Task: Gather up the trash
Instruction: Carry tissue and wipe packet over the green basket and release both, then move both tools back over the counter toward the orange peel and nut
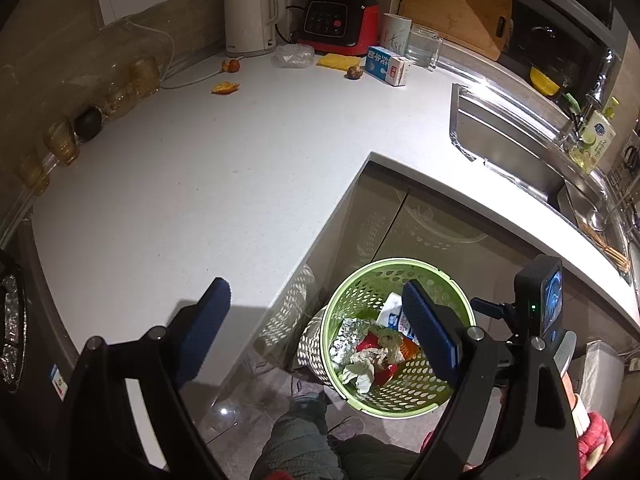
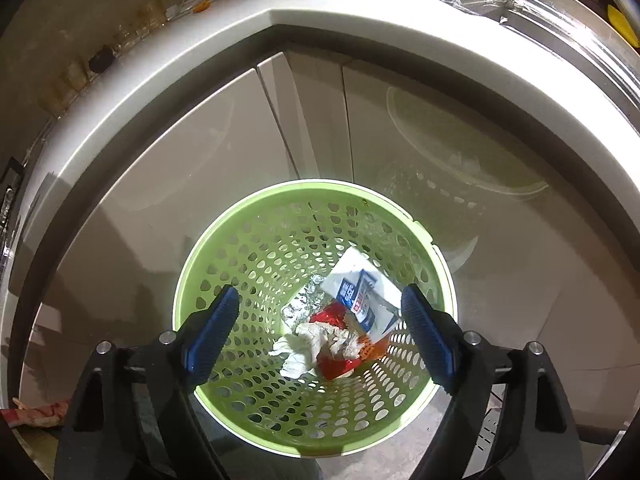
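Right wrist view: green perforated bin [image 2: 316, 316] is seen from above, on the floor below the bench [image 2: 360, 4] corner.
Right gripper [image 2: 320, 322]: fingers are spread wide over the bin mouth, nothing is held.
Bin contents: milk carton [image 2: 360, 292], crumpled tissue [image 2: 316, 340], red wrapper [image 2: 340, 316] and foil [image 2: 298, 308] are piled at the bottom.
Left gripper [image 1: 316, 332]: fingers are released, empty, held partly over the bench edge and partly over the bin [image 1: 400, 392].
Bench trash left: blue-white carton [image 1: 388, 66], orange peel [image 1: 225, 88], plastic bag [image 1: 293, 56], all near the back wall, well apart from both grippers.
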Action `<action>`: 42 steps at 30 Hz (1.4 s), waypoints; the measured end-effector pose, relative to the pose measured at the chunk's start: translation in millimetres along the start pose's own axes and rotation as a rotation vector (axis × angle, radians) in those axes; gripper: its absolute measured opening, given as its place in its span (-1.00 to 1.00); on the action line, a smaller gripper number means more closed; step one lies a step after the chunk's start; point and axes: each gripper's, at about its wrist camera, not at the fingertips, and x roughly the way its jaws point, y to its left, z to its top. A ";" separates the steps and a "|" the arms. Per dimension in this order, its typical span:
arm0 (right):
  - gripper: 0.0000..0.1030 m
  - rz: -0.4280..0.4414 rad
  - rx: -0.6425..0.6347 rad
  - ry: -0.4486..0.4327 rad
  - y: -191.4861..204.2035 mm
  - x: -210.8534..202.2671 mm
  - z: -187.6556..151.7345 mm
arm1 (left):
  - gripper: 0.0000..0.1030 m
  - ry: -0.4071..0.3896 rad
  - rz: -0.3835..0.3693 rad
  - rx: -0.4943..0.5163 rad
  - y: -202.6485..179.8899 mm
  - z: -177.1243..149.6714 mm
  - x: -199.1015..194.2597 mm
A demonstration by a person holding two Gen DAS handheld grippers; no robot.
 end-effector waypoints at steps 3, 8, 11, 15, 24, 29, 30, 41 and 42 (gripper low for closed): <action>0.61 0.000 0.010 -0.015 0.7 -11.9 1.2 | 0.63 -0.005 -0.008 0.006 -2.7 0.4 -2.9; 0.65 0.003 0.043 -0.073 -5.6 -47.2 5.2 | 0.64 -0.016 -0.018 0.018 -7.3 1.6 -10.5; 0.73 0.002 0.054 -0.127 -4.7 -75.0 7.1 | 0.72 -0.032 -0.029 0.017 -7.6 5.2 -16.0; 0.84 -0.007 0.051 -0.202 -2.2 -112.0 12.1 | 0.74 -0.051 -0.024 0.015 -4.7 15.1 -20.7; 0.95 -0.034 0.008 -0.306 11.7 -160.5 45.6 | 0.85 -0.108 0.005 -0.054 17.4 56.3 -19.1; 0.95 -0.041 -0.008 -0.323 14.2 -161.4 74.9 | 0.85 -0.122 0.026 -0.092 35.7 78.3 -5.3; 0.95 -0.038 -0.011 -0.325 14.6 -159.5 81.8 | 0.85 -0.124 0.030 -0.100 40.4 83.2 -1.0; 0.95 -0.029 -0.037 -0.354 21.5 -106.7 188.6 | 0.85 -0.146 0.100 -0.111 90.3 161.5 80.3; 0.95 -0.027 -0.031 -0.350 21.7 -98.1 200.2 | 0.85 -0.143 0.104 -0.119 96.0 169.9 90.5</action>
